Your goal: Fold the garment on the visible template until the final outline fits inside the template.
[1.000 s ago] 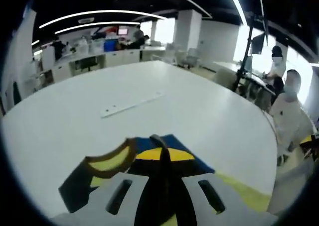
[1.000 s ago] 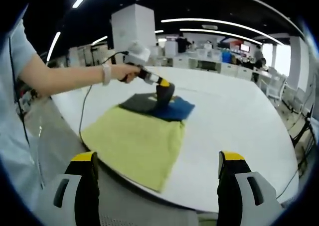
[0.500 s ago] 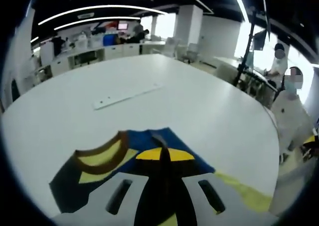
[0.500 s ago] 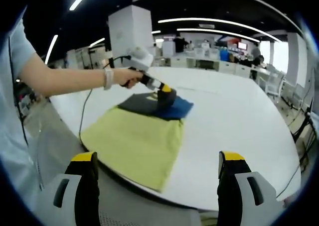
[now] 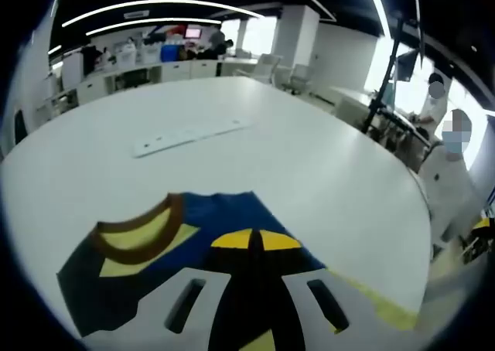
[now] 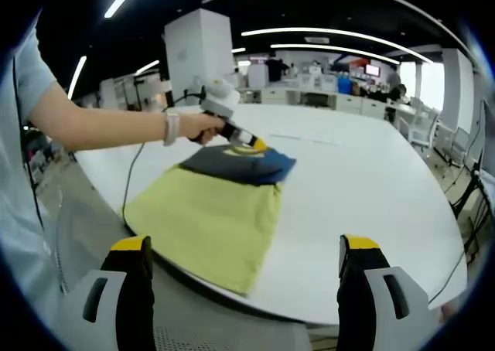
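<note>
**A:** What do I have, left to right?

**B:** Right gripper view: person's forearm comes in from the left, hand (image 6: pixel 195 124) holding the left gripper (image 6: pixel 249 144) down at the garment (image 6: pixel 240 164). The garment, dark navy, lies on the far end of the yellow template (image 6: pixel 209 219) on the white table (image 6: pixel 371 212). Template's near edge hangs past the table rim.

**A:** Left claw?

**B:** Left gripper view: jaws pressed together, tips on the navy fabric by the brown-and-yellow collar (image 5: pixel 135 239). I read it as pinching the garment. White strip (image 5: pixel 189 136) lies farther out on the table.

**A:** Right claw?

**B:** Right gripper (image 6: pixel 244 247) jaws wide apart, holding nothing, off the table's near edge.
</note>
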